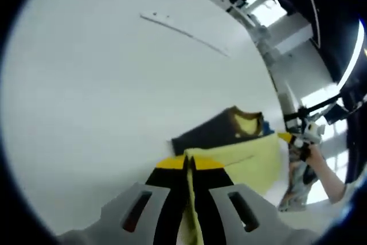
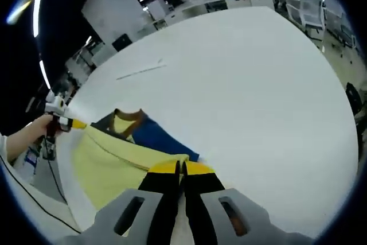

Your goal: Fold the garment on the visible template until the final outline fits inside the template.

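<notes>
White table carries the garment, yellow cloth folded over a dark blue layer with a brown collar. From the garment's near hem, left gripper has its jaws pressed together on the yellow edge, cloth running down between them. Right gripper likewise pinches the garment at its yellow corner.

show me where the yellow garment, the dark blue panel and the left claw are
yellow garment [image 2: 109, 167], right gripper view, on its lifted yellow fabric.
dark blue panel [image 2: 160, 136], right gripper view, on its flat blue middle.
left claw [image 1: 189, 164], left gripper view, between its yellow tips.
</notes>
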### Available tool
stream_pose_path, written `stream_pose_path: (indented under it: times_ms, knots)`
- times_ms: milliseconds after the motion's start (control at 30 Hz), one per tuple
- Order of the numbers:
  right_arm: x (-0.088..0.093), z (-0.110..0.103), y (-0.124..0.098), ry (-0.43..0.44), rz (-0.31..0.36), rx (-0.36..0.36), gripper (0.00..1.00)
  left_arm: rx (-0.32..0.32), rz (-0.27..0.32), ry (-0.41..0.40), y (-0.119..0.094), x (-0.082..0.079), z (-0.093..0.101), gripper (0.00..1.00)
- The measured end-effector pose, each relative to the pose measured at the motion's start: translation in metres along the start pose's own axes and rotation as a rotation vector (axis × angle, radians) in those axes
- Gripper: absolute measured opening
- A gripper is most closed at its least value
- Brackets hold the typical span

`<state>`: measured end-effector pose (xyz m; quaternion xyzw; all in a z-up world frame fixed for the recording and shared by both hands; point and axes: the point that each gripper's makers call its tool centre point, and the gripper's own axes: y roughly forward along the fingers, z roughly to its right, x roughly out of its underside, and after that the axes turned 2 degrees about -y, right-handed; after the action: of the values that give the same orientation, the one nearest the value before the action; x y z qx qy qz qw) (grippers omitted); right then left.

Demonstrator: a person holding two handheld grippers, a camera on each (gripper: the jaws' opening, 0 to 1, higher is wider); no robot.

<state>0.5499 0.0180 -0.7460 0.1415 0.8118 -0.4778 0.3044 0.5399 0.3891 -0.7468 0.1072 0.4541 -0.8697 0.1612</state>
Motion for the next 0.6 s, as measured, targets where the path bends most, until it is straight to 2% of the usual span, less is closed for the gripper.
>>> stream_pose_path:
  times_ms: [300,600]
  knots:
    - [0.007,0.005,0.009,-0.024,-0.031,0.017,0.03,-0.024,-0.019,-0.004,0.011,-0.001,-0.011,0.00]
    - [0.009,0.007,0.013,-0.044,-0.040,0.014,0.03,-0.031,-0.020,0.000,0.012,0.001,-0.009,0.00]
